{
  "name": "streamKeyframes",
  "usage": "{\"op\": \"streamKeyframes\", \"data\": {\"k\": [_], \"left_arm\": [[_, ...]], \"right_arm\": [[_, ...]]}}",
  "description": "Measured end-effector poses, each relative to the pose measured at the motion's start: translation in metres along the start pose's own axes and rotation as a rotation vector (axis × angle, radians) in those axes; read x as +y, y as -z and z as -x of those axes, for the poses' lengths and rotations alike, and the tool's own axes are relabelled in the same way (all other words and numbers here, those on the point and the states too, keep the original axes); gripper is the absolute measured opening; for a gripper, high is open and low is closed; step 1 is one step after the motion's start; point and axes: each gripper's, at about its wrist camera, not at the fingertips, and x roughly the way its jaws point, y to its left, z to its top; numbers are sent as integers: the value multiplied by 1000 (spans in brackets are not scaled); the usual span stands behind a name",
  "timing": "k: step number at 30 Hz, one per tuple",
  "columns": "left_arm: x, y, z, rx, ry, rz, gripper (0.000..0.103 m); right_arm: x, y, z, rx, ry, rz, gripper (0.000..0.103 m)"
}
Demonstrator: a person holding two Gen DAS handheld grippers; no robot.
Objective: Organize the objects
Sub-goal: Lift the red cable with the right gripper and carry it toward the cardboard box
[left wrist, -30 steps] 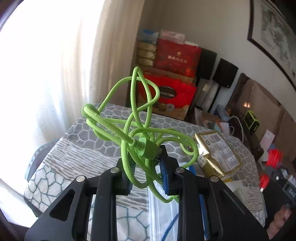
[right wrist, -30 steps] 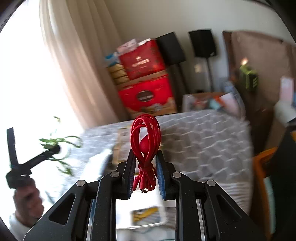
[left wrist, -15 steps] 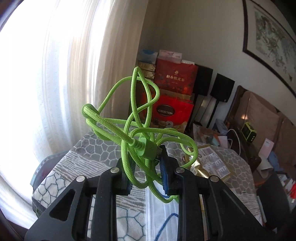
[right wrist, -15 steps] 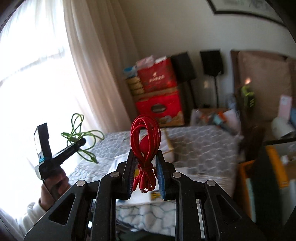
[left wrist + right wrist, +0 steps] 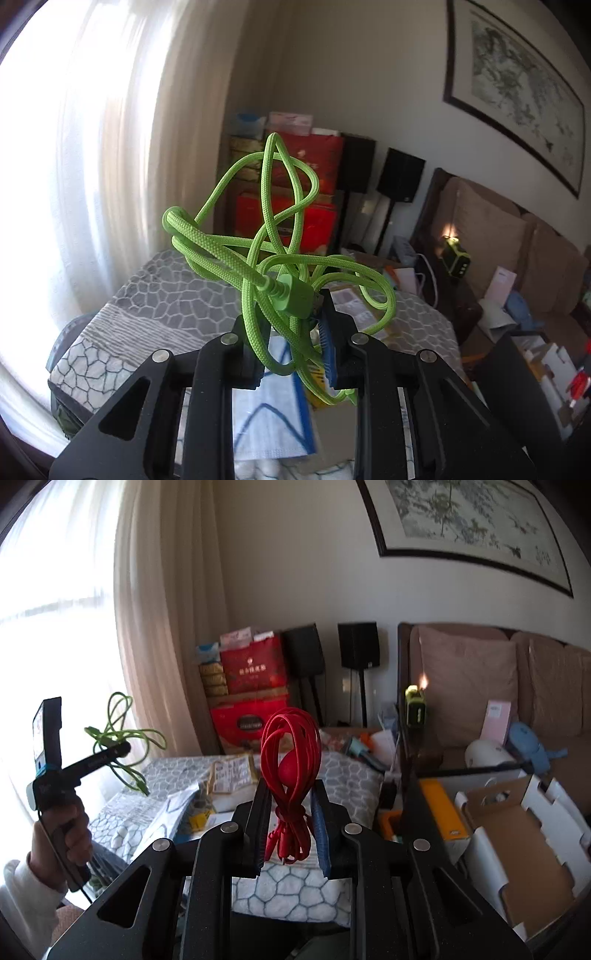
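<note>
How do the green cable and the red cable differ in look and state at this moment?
The green cable is a loose, sprawling tangle with loops standing out in several directions; the red cable is a neat narrow coil, cinched near its lower end. The green one looks braided, the red one smooth and thinner. The green sits in the left gripper, the red in the right gripper. Both are clamped between the pads and held up above the patterned table.

Lived-in home living room: sofa (image 5: 480, 679) under a framed painting (image 5: 461, 520), curtained window (image 5: 140, 627) left of it, speakers (image 5: 358, 644) and gift boxes (image 5: 251, 672) between.
</note>
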Motion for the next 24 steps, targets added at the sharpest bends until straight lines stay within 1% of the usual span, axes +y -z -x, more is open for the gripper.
{"op": "streamKeyframes", "data": {"k": [2,3,4,6,7,8,10,12,16,20,24], "left_arm": [[-14,0,3,7,9,-10,22],[-19,-1,4,17,20,-12,22],[-24,-3,4,27,37,-12,22],[-35,-9,6,27,63,-14,22],[-40,-11,8,19,65,-19,22],[-43,-12,8,21,57,-25,22],[-47,-11,9,24,57,-25,22],[-51,-7,10,16,51,-30,22],[-61,-1,2,32,44,-45,22],[-76,5,-5,47,56,-51,22],[-90,8,-6,45,81,-60,22]], "right_arm": [[-1,-2,7,-57,26,40,21],[-1,-2,9,-89,57,78,21],[-1,1,9,-119,107,126,21],[-6,7,5,-124,195,166,21],[-12,9,1,-107,208,154,21],[-22,10,-2,-87,184,100,21],[-41,10,0,-84,123,-29,21],[-54,8,3,-86,93,-102,21],[-55,7,12,-117,151,-51,21],[-60,6,18,-128,157,-63,21],[-62,4,19,-136,192,-53,21]]}}
